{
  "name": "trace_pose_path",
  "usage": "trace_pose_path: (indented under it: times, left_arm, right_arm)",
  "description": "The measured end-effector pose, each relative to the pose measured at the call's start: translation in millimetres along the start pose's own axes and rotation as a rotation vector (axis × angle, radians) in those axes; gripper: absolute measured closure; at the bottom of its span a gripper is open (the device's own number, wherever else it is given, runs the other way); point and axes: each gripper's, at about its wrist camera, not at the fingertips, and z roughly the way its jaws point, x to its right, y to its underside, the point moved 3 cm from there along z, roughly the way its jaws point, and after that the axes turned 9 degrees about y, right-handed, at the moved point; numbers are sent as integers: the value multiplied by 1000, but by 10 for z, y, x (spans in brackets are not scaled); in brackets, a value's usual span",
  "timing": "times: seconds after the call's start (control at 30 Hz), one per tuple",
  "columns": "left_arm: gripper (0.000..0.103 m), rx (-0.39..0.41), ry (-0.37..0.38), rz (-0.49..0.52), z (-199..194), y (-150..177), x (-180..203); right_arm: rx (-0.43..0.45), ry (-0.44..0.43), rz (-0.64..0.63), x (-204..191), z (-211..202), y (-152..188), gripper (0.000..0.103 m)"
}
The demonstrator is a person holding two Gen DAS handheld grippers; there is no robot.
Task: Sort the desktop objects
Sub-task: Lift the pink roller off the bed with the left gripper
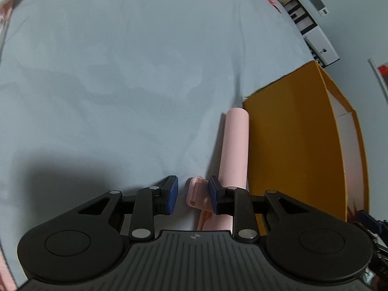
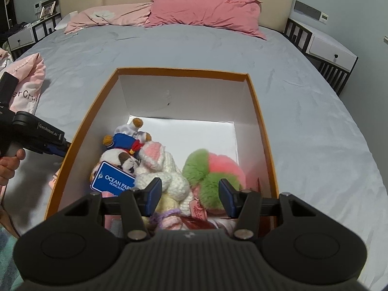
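Note:
My left gripper (image 1: 193, 195) points down at the grey bed sheet (image 1: 121, 84), jaws part open. A small pink plastic piece (image 1: 196, 194) lies between the blue pads (image 1: 173, 194); the right pad is at its edge and a gap shows on the left side. A pink roll (image 1: 235, 145) lies against the outside of the orange box (image 1: 291, 133). My right gripper (image 2: 190, 198) hangs open over the orange box (image 2: 181, 71), holding nothing. Inside lie a plush dog (image 2: 128, 140), a white and pink knitted toy (image 2: 157, 162), a green and pink fluffy ball (image 2: 213, 169) and a blue card (image 2: 112, 179).
The left gripper (image 2: 59, 148), held by a hand (image 2: 9, 162), reaches down beside the box's left wall. A pink bag (image 2: 31, 80) lies at the bed's left edge. Pink pillows (image 2: 203, 12) lie at the headboard, with bedside tables (image 2: 329, 51) on both sides.

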Motion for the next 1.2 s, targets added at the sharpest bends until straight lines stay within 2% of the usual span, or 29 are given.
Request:
trace_pose_path:
  times: [0.03,0.2,0.33,0.47,0.53,0.67,0.87,0.97,1.13,1.2]
  left_arm:
    - [84,-6,19,-8,12,-2,10]
    - [89,3,30,-11,-23,-25,45]
    - [95,23,74,15,-137,-18,147]
    - [96,25,68,107,-153,29,326]
    - [96,26,55,118,-151,34,355]
    - [94,11,55,99,-110,30,355]
    - [92,-7,134,-13,-110,23,226]
    - [92,-34,101,1,-11,58,228]
    - [91,-27,100,-9,11,50,199]
    - [90,-22,72,15,1,62,248]
  right_arm:
    - [0,2,0,-4,3,-2,49]
    - [3,6,6,-8,-2,-12,49]
    - [-1,8,2,-10,4,13,49]
    - [-6,11,5,-3,13,22,49]
    - [-7,13,3,-11,23,14,49]
    - [1,9,1,-26,19,2,49]
    - [2,9,2,-40,23,1,49]
    - [-8,8,7,-38,48,24,49]
    - [-1,5,6,-52,35,30,49]
    - [4,6,5,-50,23,33,49]
